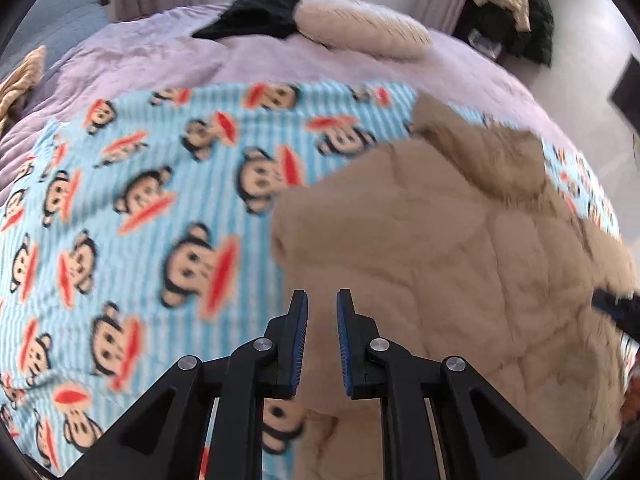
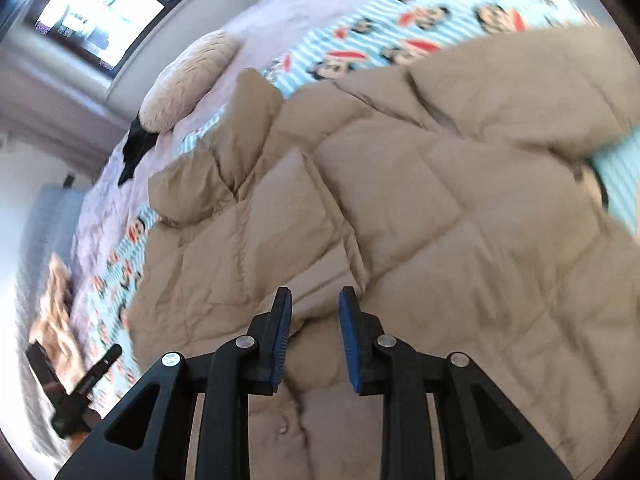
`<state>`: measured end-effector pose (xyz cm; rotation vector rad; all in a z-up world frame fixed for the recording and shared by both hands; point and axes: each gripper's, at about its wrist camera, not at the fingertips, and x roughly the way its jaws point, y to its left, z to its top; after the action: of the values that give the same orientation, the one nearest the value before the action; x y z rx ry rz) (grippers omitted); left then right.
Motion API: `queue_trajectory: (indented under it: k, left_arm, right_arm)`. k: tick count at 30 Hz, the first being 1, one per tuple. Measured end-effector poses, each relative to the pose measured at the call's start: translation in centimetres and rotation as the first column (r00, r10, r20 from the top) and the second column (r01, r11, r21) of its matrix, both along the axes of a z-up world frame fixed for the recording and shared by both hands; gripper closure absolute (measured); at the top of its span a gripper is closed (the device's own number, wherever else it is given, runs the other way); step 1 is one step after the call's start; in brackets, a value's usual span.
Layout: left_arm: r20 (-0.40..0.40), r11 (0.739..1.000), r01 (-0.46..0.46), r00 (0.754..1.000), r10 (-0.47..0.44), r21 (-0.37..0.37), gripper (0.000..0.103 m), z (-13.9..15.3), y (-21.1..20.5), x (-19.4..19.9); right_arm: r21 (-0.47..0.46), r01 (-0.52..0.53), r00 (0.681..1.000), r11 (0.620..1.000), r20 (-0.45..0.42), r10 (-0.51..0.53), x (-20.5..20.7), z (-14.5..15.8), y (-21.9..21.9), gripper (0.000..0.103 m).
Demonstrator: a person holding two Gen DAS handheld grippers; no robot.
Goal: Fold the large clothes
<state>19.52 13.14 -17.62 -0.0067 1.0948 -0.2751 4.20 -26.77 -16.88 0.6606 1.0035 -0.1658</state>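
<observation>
Tan quilted puffer jacket [image 1: 460,248] — spread over a light-blue striped blanket [image 1: 132,216] printed with monkey faces, on a bed with a lilac cover [image 1: 132,56]. Occupies the right half of the left wrist view and most of the right wrist view [image 2: 420,200]. Stitched in square panels, rumpled, one fold raised at the far edge. Small snap or button visible on the near part in the right wrist view, just ahead of the fingers.

Left gripper [image 1: 322,304] — above the jacket's left edge, where tan fabric meets blanket. Jaws parted by a narrow gap, nothing between the blue pads. Contact with the cloth not determinable.

Right gripper [image 2: 315,300] — over the near portion of the jacket. Jaws apart, somewhat wider than the left, blue pads bare, nothing clamped. Seen also at the right border of the left wrist view as a dark blurred shape.

Cream fluffy pillow [image 1: 360,24] — far side of the bed, on the lilac cover.

Black garment [image 1: 256,16] — just beside the pillow, touching its left end.

Beige cloth [image 1: 20,80] — bunched at the left edge of the bed.

Pile of dark and pale clothing [image 1: 508,4] — off the bed, far right, near the floor.

Window [image 2: 100,12] — bright, beyond the pillow in the right wrist view.

Both views motion-blurred.
</observation>
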Motion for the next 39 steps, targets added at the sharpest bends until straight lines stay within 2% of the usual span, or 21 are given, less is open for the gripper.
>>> queue_trajectory:
  k: [2, 4, 6, 10, 16, 17, 20, 24, 27, 28, 29, 30, 31, 33, 37, 38, 39]
  left_arm:
    - [-0.035, 0.999, 0.018, 0.999, -0.016, 0.042, 0.086, -2.0, -1.5, -0.3]
    - [-0.050, 0.997, 0.007, 0.999, -0.003, 0.083, 0.086, -3.7, -2.1, -0.5]
    - [-0.053, 0.996, -0.010, 0.999, 0.015, 0.087, 0.086, -4.2, -2.3, -0.7]
    - [-0.062, 0.993, -0.029, 0.997, 0.036, 0.111, 0.086, -3.3, -2.5, -0.8]
    - [-0.057, 0.995, 0.001, 0.998, 0.005, 0.100, 0.086, -0.4, -4.7, -2.2]
    - [-0.056, 0.996, 0.007, 0.998, -0.001, 0.093, 0.086, -0.1, -5.2, -2.4]
    - [-0.054, 0.997, 0.033, 0.998, -0.029, 0.074, 0.086, 1.1, -7.7, -3.2]
    - [-0.067, 0.996, 0.078, 0.995, -0.075, 0.043, 0.086, 2.1, -11.7, -4.0]
    - [-0.089, 0.993, 0.114, 0.990, -0.111, 0.018, 0.086, 2.3, -14.8, -4.7]
    - [-0.095, 0.992, 0.126, 0.988, -0.124, 0.018, 0.073, 2.3, -16.0, -4.9]
    - [-0.097, 0.991, 0.132, 0.987, -0.129, 0.023, 0.029, 2.4, -17.0, -5.2]
    - [-0.087, 0.992, 0.126, 0.989, -0.123, 0.030, 0.011, 2.5, -17.8, -5.6]
    - [-0.056, 0.993, 0.116, 0.992, -0.114, 0.024, 0.003, 3.0, -18.6, -6.3]
    - [-0.056, 0.989, 0.146, 0.988, -0.146, 0.001, 0.003, 3.4, -20.2, -7.0]
    - [-0.085, 0.983, 0.181, 0.980, -0.180, 0.002, 0.003, 3.2, -23.6, -7.8]
    - [-0.085, 0.982, 0.188, 0.979, -0.187, 0.007, 0.002, 3.1, -24.4, -8.0]
    - [-0.084, 0.982, 0.189, 0.979, -0.187, 0.017, 0.002, 3.1, -25.2, -8.2]
  right_arm:
    - [-0.053, -0.074, 0.997, 0.996, -0.015, 0.073, 1.3, -0.3, 0.9, 0.077]
    - [-0.147, -0.153, 0.986, 0.977, -0.093, 0.140, 2.8, -1.6, 2.0, 0.081]
    - [-0.181, -0.184, 0.975, 0.966, -0.155, 0.157, 3.3, -3.1, 2.4, 0.082]
    - [-0.185, -0.136, 0.981, 0.973, -0.162, 0.106, 1.8, -2.9, 0.9, 0.084]
    - [-0.052, -0.105, 0.987, 0.993, -0.130, 0.098, -1.9, -2.0, -2.6, 0.081]
    - [-0.034, -0.101, 0.987, 0.994, -0.125, 0.096, -2.4, -1.8, -3.1, 0.078]
    - [0.031, -0.083, 0.990, 0.996, -0.112, 0.086, -3.9, -1.5, -4.1, 0.054]
    - [0.083, -0.059, 0.992, 0.995, -0.105, 0.067, -5.3, -1.3, -5.9, 0.051]
    - [0.121, -0.032, 0.993, 0.992, -0.105, 0.045, -6.0, -1.2, -7.2, 0.041]
    - [0.127, -0.026, 0.994, 0.992, -0.103, 0.039, -6.4, -1.1, -7.7, 0.041]
    - [0.135, -0.016, 0.995, 0.991, -0.100, 0.030, -6.7, -1.0, -8.4, 0.040]
    - [0.141, -0.007, 0.995, 0.990, -0.096, 0.021, -7.1, -0.9, -9.0, 0.039]
    - [0.143, 0.003, 0.996, 0.990, -0.094, 0.010, -7.4, -0.7, -9.7, 0.037]
    - [0.138, 0.016, 0.996, 0.990, -0.086, -0.004, -7.9, -0.4, -10.9, 0.035]
    - [0.145, 0.058, 0.996, 0.988, -0.077, -0.047, -9.2, 0.0, -14.2, 0.034]
    - [0.150, 0.070, 0.995, 0.986, -0.078, -0.059, -9.4, -0.1, -15.0, 0.032]
    - [0.153, 0.086, 0.994, 0.984, -0.076, -0.075, -9.7, 0.0, -15.9, 0.025]
